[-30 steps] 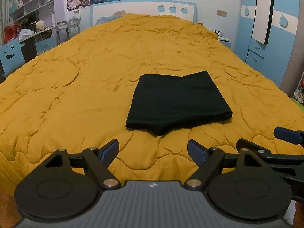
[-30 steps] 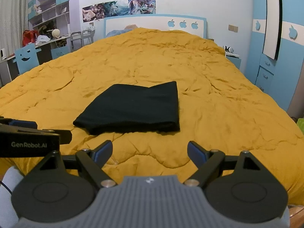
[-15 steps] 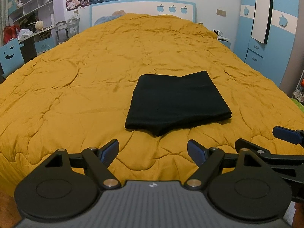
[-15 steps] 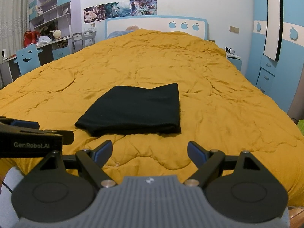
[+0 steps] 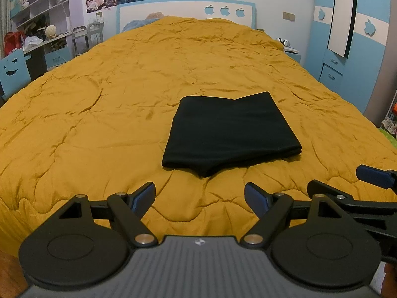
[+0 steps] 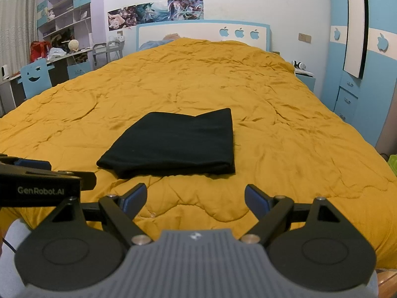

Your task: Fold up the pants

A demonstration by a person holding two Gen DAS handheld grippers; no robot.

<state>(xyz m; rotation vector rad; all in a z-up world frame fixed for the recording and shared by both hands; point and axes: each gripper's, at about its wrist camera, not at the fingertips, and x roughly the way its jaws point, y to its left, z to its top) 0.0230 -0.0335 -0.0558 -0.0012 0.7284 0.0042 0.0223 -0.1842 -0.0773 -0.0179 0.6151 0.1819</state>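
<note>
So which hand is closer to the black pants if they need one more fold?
Probably the left, narrowly. The pants lie almost straight ahead of the left gripper, but off to the left of the right gripper. Both are open and empty.

Beyond the mustard quilt (image 5: 104,114), the headboard's (image 6: 198,31) lower part is hidden behind the bedding. What may be a pillow peeks over the quilt's far edge, mostly concealed. The right gripper (image 5: 372,181) is cut off by the frame's edge, right of the quilt.
</note>
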